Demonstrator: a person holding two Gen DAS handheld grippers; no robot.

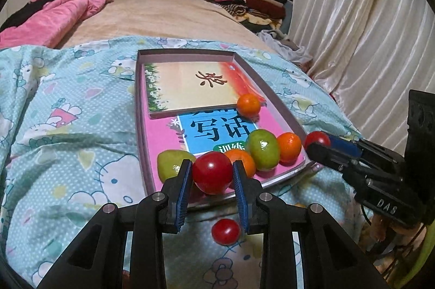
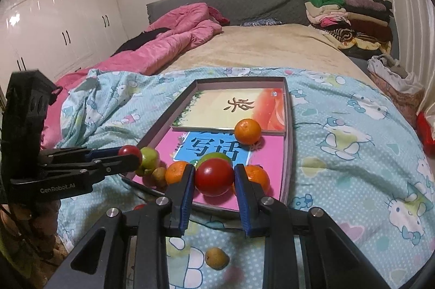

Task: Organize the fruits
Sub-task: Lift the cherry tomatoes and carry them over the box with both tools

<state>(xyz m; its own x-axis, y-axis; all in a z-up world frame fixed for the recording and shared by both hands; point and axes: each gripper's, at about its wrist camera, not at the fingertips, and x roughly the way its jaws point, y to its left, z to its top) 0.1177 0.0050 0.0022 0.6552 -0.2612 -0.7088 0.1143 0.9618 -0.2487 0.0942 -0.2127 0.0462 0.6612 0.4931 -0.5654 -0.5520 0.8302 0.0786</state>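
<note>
My left gripper [image 1: 210, 166] is shut on a red tomato [image 1: 212, 172], held just above the near end of a shallow box tray [image 1: 138, 104]. My right gripper [image 2: 214, 169] is shut on another red tomato [image 2: 214, 177] over the tray's near edge [image 2: 289, 142]. Each gripper also shows in the other view, the right gripper [image 1: 317, 145] at the tray's right corner and the left gripper [image 2: 133, 156] at its left corner. Oranges [image 1: 248, 104] [image 1: 289, 147] and green fruits [image 1: 263, 150] [image 1: 171, 164] lie on the books in the tray.
A loose red tomato [image 1: 225, 231] and a small brownish-green fruit [image 2: 216, 257] lie on the blue cartoon blanket [image 1: 68, 126] in front of the tray. A pink quilt [image 2: 174, 44] and a stack of folded clothes [image 2: 350, 19] sit farther up the bed. Curtains [image 1: 367, 30] hang at the right.
</note>
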